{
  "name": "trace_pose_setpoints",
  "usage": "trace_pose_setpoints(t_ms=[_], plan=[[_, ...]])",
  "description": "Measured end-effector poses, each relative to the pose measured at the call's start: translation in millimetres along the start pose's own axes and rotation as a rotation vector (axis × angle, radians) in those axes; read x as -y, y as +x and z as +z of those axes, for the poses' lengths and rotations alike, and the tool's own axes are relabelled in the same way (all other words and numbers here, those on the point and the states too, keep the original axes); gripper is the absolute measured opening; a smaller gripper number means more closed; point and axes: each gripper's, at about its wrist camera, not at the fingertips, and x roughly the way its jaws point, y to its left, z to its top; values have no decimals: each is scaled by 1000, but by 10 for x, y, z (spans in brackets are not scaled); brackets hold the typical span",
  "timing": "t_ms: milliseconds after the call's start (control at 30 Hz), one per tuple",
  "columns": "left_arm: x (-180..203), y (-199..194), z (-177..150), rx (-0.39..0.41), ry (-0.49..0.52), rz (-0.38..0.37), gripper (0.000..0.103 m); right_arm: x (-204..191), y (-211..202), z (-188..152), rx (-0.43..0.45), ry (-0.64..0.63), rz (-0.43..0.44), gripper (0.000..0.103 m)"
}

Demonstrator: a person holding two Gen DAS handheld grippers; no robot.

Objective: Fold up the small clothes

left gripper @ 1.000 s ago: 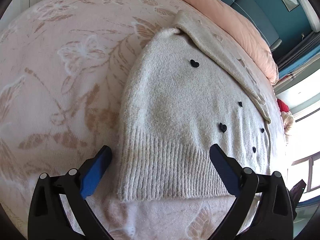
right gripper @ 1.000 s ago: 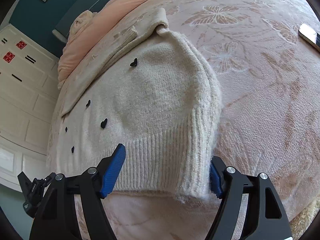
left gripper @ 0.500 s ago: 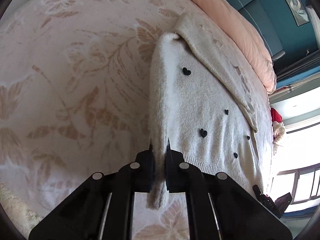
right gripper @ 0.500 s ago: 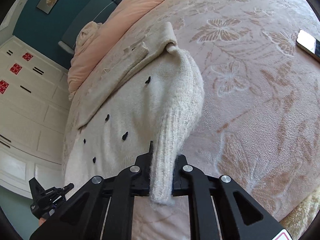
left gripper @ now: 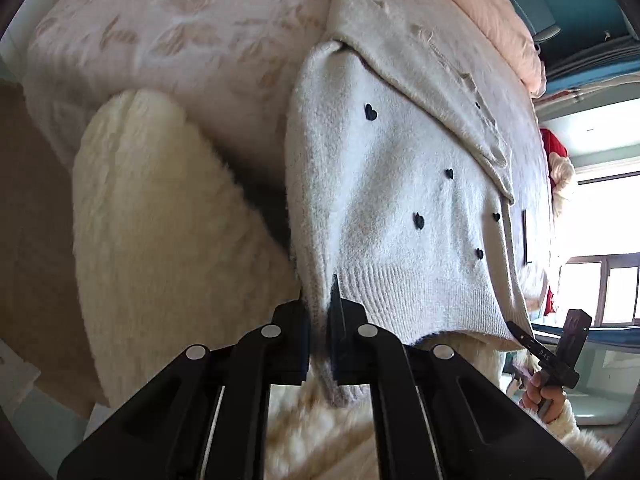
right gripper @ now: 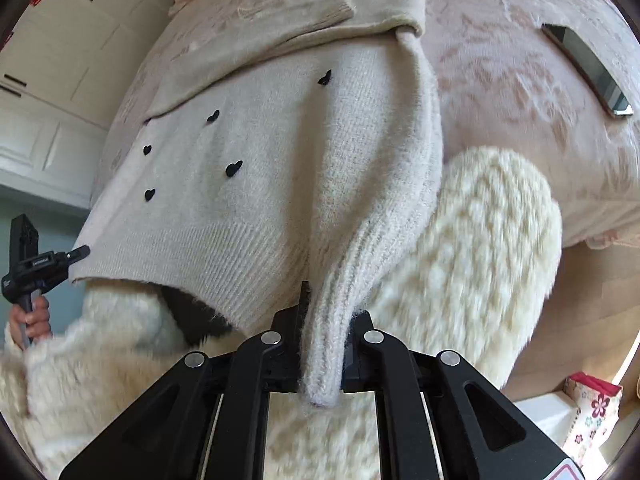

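Note:
A small cream knit sweater (left gripper: 384, 184) with black heart buttons lies on the bed, its sleeves folded across the top. It also shows in the right wrist view (right gripper: 256, 148). My left gripper (left gripper: 318, 312) is shut on the ribbed hem at one bottom corner. My right gripper (right gripper: 324, 320) is shut on the other bottom corner of the hem (right gripper: 324, 360). Both corners are lifted and pulled off the bed edge toward the person.
The bed has a pink butterfly-patterned cover (left gripper: 192, 32). A phone (right gripper: 588, 68) lies on it right of the sweater. The person's fluffy cream legs (left gripper: 160, 240) are below the hem. A peach pillow (left gripper: 492, 12) lies at the far end.
Both grippers closed on the hem corners, then lifted and drew the sweater's bottom back over the bed edge. The person's legs have come into view.

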Motion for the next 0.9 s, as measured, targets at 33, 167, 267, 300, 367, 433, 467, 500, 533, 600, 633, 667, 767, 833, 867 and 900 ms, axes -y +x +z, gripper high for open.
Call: trace_pose_setpoints(t_ms=[33, 167, 267, 300, 367, 433, 467, 500, 533, 600, 633, 667, 767, 833, 867, 900], plan=[[-20, -75, -127, -10, -14, -6, 6, -35, -70, -163, -21, -3, 25, 9], [163, -490, -9, 81, -11, -49, 6, -135, -525, -127, 78, -13, 96, 9], [495, -610, 653, 227, 102, -42, 6, -47, -836, 524, 284, 8, 142, 9], [619, -563, 926, 261, 129, -51, 7, 41, -858, 781, 350, 30, 156, 9], [822, -386, 1457, 333, 150, -27, 7, 226, -712, 1347, 433, 97, 200, 12], [956, -132, 1908, 384, 187, 6, 10, 439, -379, 1830, 478, 203, 238, 18], [1026, 28, 2094, 410, 187, 54, 12, 510, -208, 2007, 496, 256, 216, 25], [1088, 213, 2262, 414, 195, 73, 17, 598, -41, 2137, 514, 319, 183, 32], [1103, 374, 2384, 425, 200, 94, 25, 672, 89, 2238, 529, 373, 154, 37], [1112, 604, 2518, 462, 202, 203, 49, 748, 198, 2300, 557, 453, 120, 37], [1093, 656, 2533, 469, 204, 222, 53, 756, 183, 2259, 580, 467, 121, 41], [1069, 665, 2538, 473, 209, 208, 54, 767, 137, 2200, 609, 464, 112, 52], [962, 642, 2454, 485, 237, 173, 84, 727, 38, 2023, 668, 416, 42, 66], [946, 760, 2447, 469, 256, 193, 88, 696, 122, 2068, 615, 350, -14, 66], [933, 860, 2488, 437, 263, 210, 88, 676, 188, 2124, 586, 318, -48, 66], [924, 957, 2541, 409, 259, 231, 88, 653, 255, 2187, 567, 292, -85, 66]])
